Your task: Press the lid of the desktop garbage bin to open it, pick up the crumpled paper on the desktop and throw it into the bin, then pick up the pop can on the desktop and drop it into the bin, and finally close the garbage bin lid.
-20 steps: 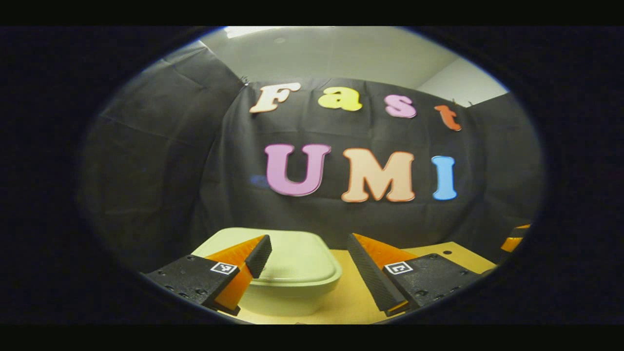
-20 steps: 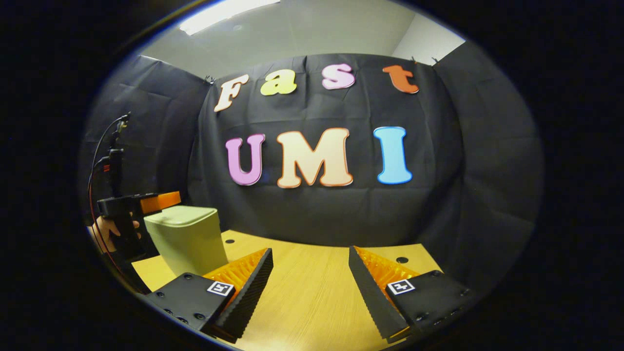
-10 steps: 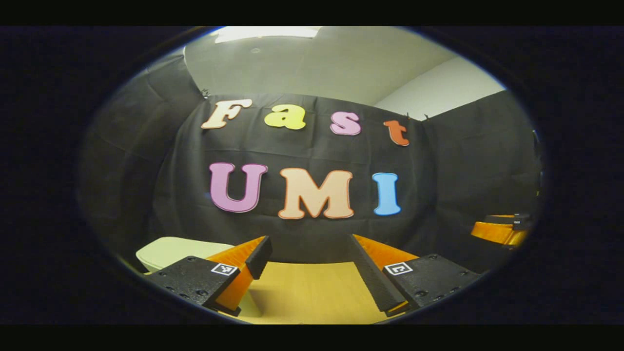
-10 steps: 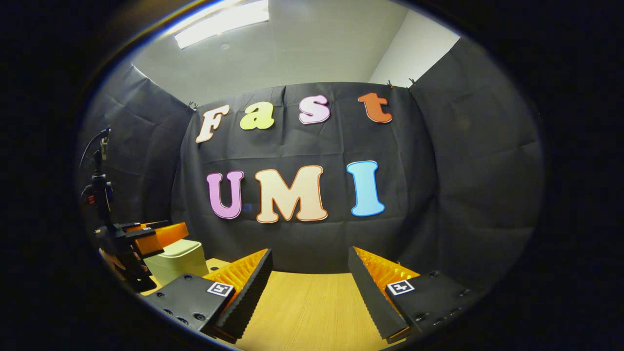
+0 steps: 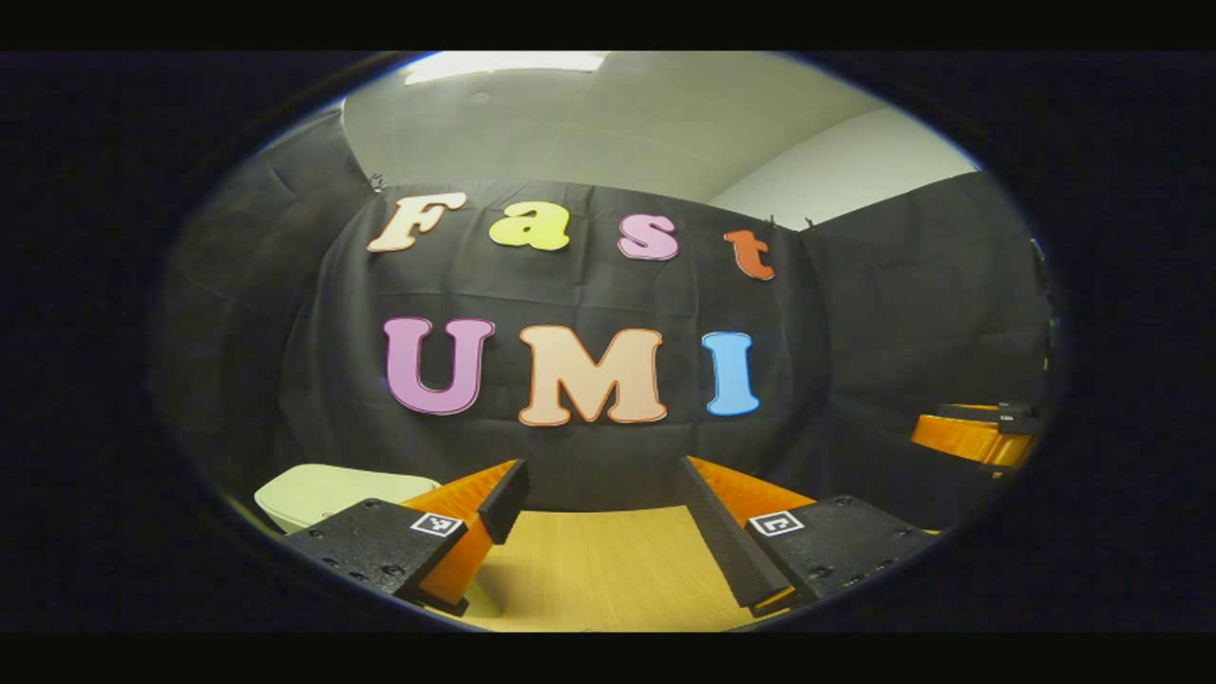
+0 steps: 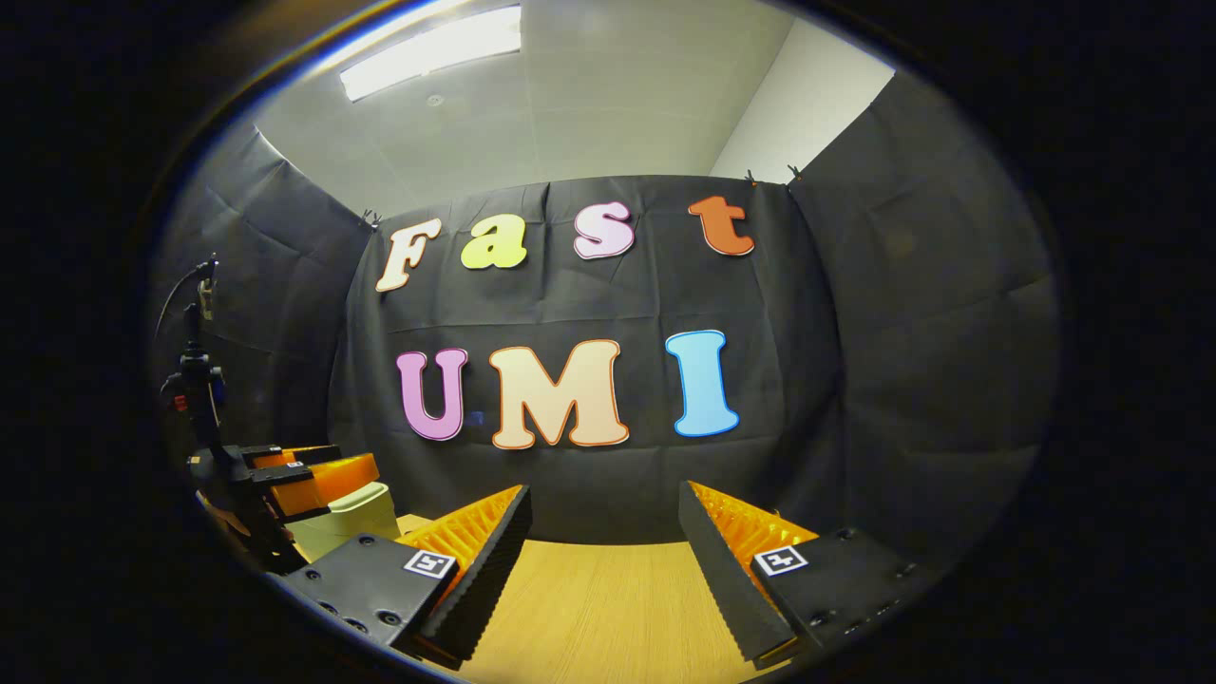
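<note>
Two claws hang above a wooden desk in a booth walled with black cloth. In the left gripper view, the left claw stands wide apart with nothing between its fingers, bare desk showing in the gap. One pale green bin sits low and to the left of this claw, partly hidden behind its left finger; its lid lies flat and closed on top. The bin is beside the claw, not between its fingers, and whether the finger touches it cannot be told. At the far right edge of the same view, part of the right claw shows, well apart from the bin.

In the right gripper view, the right claw is likewise spread wide and holds nothing, with only desk surface between its fingers. The bin appears far off to the left, behind the claw's left finger, and the left claw hovers just over its closed lid. A stand with cables rises at the left edge. A ceiling light glows above.

Count: one bin, one lid, two claws.
</note>
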The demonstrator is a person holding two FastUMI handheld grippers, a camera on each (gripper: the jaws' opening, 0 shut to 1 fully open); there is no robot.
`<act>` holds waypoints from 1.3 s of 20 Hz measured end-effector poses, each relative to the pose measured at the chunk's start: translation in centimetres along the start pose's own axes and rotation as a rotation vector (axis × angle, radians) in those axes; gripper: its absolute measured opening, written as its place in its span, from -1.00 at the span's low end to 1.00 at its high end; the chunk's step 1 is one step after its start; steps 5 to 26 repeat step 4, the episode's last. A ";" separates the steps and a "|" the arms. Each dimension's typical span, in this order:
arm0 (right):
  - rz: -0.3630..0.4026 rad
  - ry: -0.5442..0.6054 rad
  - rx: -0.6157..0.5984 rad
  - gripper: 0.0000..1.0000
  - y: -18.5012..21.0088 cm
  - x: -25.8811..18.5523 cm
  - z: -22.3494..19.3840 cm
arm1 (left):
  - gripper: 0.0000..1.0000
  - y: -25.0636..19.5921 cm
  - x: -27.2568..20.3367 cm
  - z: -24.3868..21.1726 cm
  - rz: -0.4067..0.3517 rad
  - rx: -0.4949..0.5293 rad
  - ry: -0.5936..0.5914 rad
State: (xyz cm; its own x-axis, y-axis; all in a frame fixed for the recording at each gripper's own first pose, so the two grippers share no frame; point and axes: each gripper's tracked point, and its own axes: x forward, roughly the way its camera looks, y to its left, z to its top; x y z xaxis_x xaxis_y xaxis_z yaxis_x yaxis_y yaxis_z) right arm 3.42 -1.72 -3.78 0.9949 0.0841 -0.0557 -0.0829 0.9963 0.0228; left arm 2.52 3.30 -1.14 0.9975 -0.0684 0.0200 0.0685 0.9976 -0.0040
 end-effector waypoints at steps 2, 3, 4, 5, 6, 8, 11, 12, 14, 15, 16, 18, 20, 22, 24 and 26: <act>-0.011 0.002 -0.022 0.96 -0.2 0.2 0.2 | 0.84 -0.8 0.2 0.2 -0.038 0.008 0.007; -0.017 -0.011 -0.026 0.96 -0.2 0.1 0.6 | 0.87 -1.0 0.3 0.5 -0.052 0.015 0.005; -0.019 -0.023 -0.024 1.00 -0.1 0.0 1.1 | 0.87 -1.2 0.5 0.5 -0.064 0.018 0.012; -0.019 -0.023 -0.024 1.00 -0.1 0.0 1.1 | 0.87 -1.2 0.5 0.5 -0.064 0.018 0.012; -0.019 -0.023 -0.024 1.00 -0.1 0.0 1.1 | 0.87 -1.2 0.5 0.5 -0.064 0.018 0.012; -0.019 -0.023 -0.024 1.00 -0.1 0.0 1.1 | 0.87 -1.2 0.5 0.5 -0.064 0.018 0.012; -0.019 -0.023 -0.024 1.00 -0.1 0.0 1.1 | 0.87 -1.2 0.5 0.5 -0.064 0.018 0.012; -0.019 -0.023 -0.024 1.00 -0.1 0.0 1.1 | 0.87 -1.2 0.5 0.5 -0.064 0.018 0.012; -0.019 -0.023 -0.024 1.00 -0.1 0.0 1.1 | 0.87 -1.2 0.5 0.5 -0.064 0.018 0.012; -0.019 -0.023 -0.024 1.00 -0.1 0.0 1.1 | 0.87 -1.2 0.5 0.5 -0.064 0.018 0.012; -0.019 -0.023 -0.024 1.00 -0.1 0.0 1.1 | 0.87 -1.2 0.5 0.5 -0.064 0.018 0.012; -0.019 -0.023 -0.024 1.00 -0.1 0.0 1.1 | 0.87 -1.2 0.5 0.5 -0.064 0.018 0.012; -0.019 -0.023 -0.024 1.00 -0.1 0.0 1.1 | 0.87 -1.2 0.5 0.5 -0.064 0.018 0.012; -0.019 -0.023 -0.024 1.00 -0.1 0.0 1.1 | 0.87 -1.2 0.5 0.5 -0.064 0.018 0.012; -0.019 -0.023 -0.024 1.00 -0.1 0.0 1.1 | 0.87 -1.2 0.5 0.5 -0.064 0.018 0.012; -0.019 -0.023 -0.024 1.00 -0.1 0.0 1.1 | 0.87 -1.2 0.5 0.5 -0.064 0.018 0.012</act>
